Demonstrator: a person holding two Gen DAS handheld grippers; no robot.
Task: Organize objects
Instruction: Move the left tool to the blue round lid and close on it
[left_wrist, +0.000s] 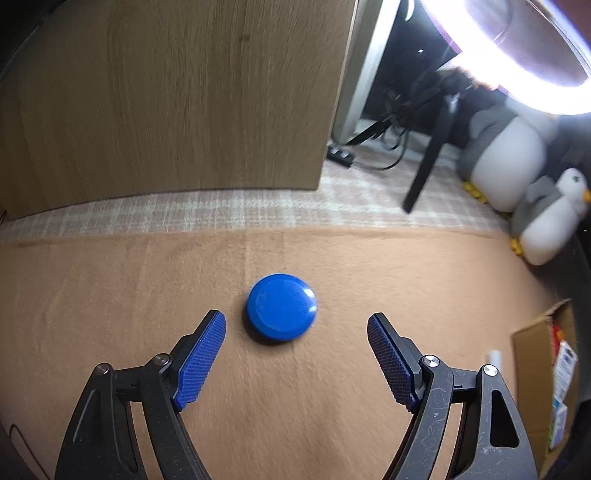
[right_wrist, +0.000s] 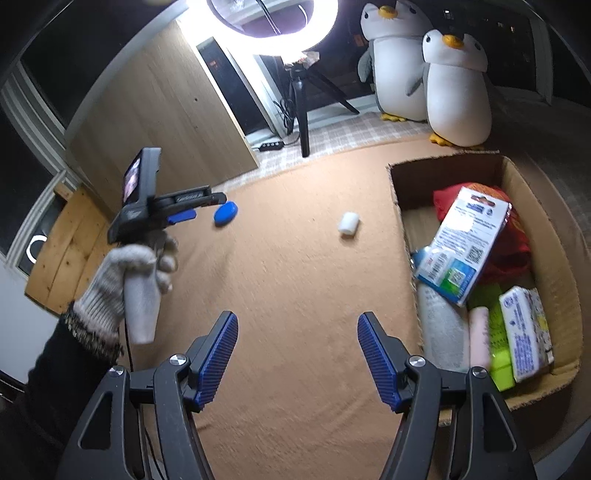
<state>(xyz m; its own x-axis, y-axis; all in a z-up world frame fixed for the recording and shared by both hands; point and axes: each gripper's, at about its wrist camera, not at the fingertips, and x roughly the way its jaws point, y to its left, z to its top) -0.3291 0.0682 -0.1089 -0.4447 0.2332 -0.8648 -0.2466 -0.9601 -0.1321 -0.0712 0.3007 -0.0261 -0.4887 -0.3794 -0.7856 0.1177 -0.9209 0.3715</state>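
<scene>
A round blue disc (left_wrist: 281, 306) lies flat on the tan carpet, just ahead of my left gripper (left_wrist: 297, 325), whose jaws stand open and apart from it. From the right wrist view the same blue disc (right_wrist: 225, 213) lies beside the left gripper (right_wrist: 201, 206), held by a gloved hand (right_wrist: 122, 273). My right gripper (right_wrist: 297, 328) hangs open over bare carpet with nothing between its fingers. A small white cylinder (right_wrist: 348, 222) lies on the carpet further ahead. A cardboard box (right_wrist: 539, 206) at the right holds several packages and a red bag.
A wooden panel (left_wrist: 166, 96) stands behind the disc. A ring light on a tripod (right_wrist: 301, 107) and two plush penguins (right_wrist: 454, 88) stand at the back. A power strip (right_wrist: 271, 145) lies on the checked mat. A wooden crate (right_wrist: 70, 251) sits at the left.
</scene>
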